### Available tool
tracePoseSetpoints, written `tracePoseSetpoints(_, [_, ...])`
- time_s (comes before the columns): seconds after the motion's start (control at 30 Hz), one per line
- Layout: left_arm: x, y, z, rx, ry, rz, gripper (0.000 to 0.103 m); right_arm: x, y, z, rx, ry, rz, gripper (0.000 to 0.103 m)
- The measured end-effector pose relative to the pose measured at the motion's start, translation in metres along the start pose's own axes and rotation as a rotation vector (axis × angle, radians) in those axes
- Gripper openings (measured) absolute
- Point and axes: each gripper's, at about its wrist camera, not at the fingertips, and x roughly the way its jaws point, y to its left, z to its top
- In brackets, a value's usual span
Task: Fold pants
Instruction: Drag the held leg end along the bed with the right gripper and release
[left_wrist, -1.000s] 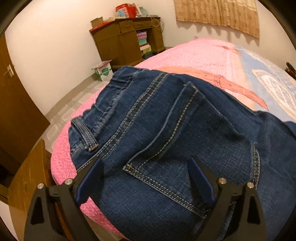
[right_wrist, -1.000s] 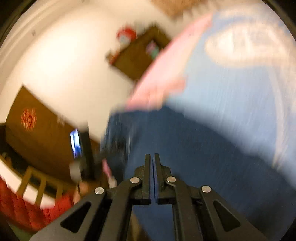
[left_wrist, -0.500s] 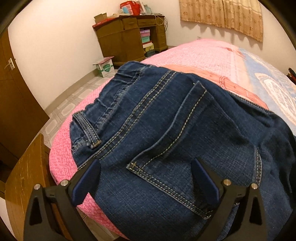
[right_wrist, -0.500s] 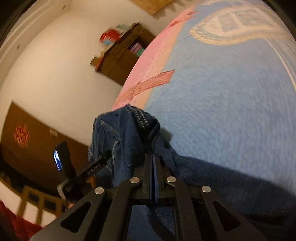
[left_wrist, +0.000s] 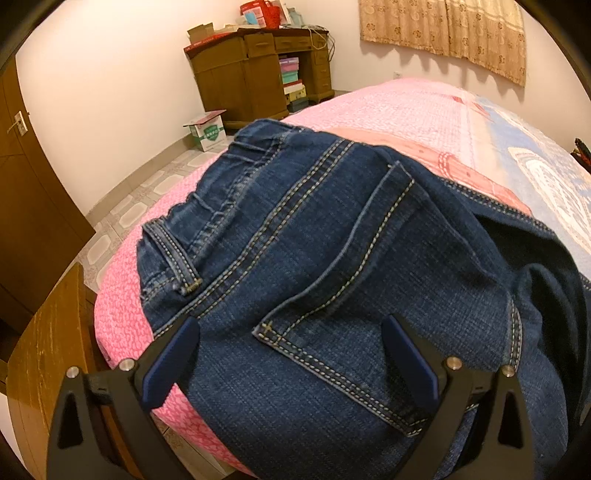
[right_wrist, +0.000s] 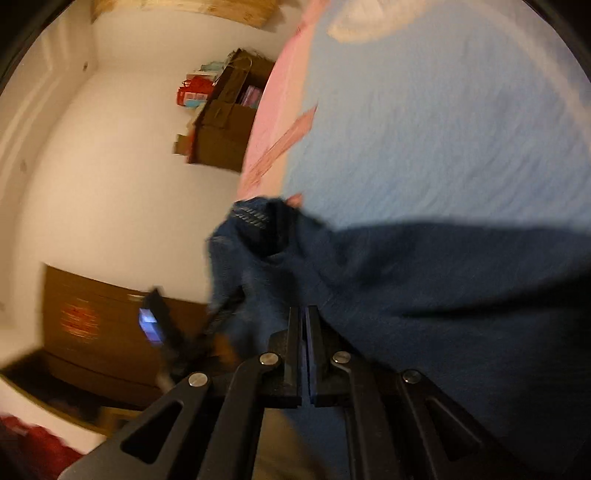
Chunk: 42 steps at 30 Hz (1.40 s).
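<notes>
The jeans (left_wrist: 332, 280) lie seat-up on the pink end of the bed (left_wrist: 413, 110), waistband toward the bed's near-left corner, the back pocket (left_wrist: 354, 295) straight ahead of my left fingers (left_wrist: 184, 354). Their long axis runs away to my right, where the legs trail off over the blue part of the quilt.

My left gripper (left_wrist: 291, 350) hovers just above the seat, spread wide, its 2 pads straddling the pocket's lower corner and holding nothing.

My right gripper (right_wrist: 303, 350) is pressed closed with dark denim (right_wrist: 424, 288) bunched against the tips. The view is blurred, but I judge it has the leg end pinched and raised off the quilt (right_wrist: 443, 129).

So the fold turns on my right hand: the waist lies to its left, and the leg must travel along the long axis toward my left, which can pin the seat.
</notes>
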Motion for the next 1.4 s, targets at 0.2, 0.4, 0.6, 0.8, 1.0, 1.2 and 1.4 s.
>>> tracePoseSetpoints(0.2, [0.001, 0.003, 0.001, -0.003, 0.003, -0.005, 0.103, 0.014, 0.009, 0.012, 0.017, 0.046, 0.017, 0.006])
tracePoseSetpoints(0.4, [0.002, 0.001, 0.002, -0.002, 0.003, -0.003, 0.103, -0.017, 0.031, 0.050, -0.001, -0.086, 0.136, 0.083])
tracePoseSetpoints(0.6, [0.002, 0.003, 0.002, -0.007, 0.006, -0.013, 0.103, -0.036, 0.025, 0.092, 0.031, -0.183, 0.162, 0.078])
tracePoseSetpoints(0.8, [0.002, 0.003, 0.001, -0.006, 0.005, -0.012, 0.103, 0.008, 0.000, 0.112, 0.098, 0.075, 0.080, 0.035])
tracePoseSetpoints(1.0, [0.004, 0.002, 0.002, -0.008, 0.007, -0.013, 0.103, 0.035, 0.006, 0.062, 0.116, 0.254, 0.124, 0.059])
tracePoseSetpoints(1.2, [0.004, 0.004, 0.002, -0.009, 0.009, -0.017, 0.103, 0.039, -0.027, 0.068, 0.361, 0.101, 0.232, 0.062])
tracePoseSetpoints(1.4, [0.004, 0.005, 0.002, -0.006, 0.009, -0.013, 0.103, 0.058, -0.020, 0.082, 0.378, 0.048, 0.174, 0.064])
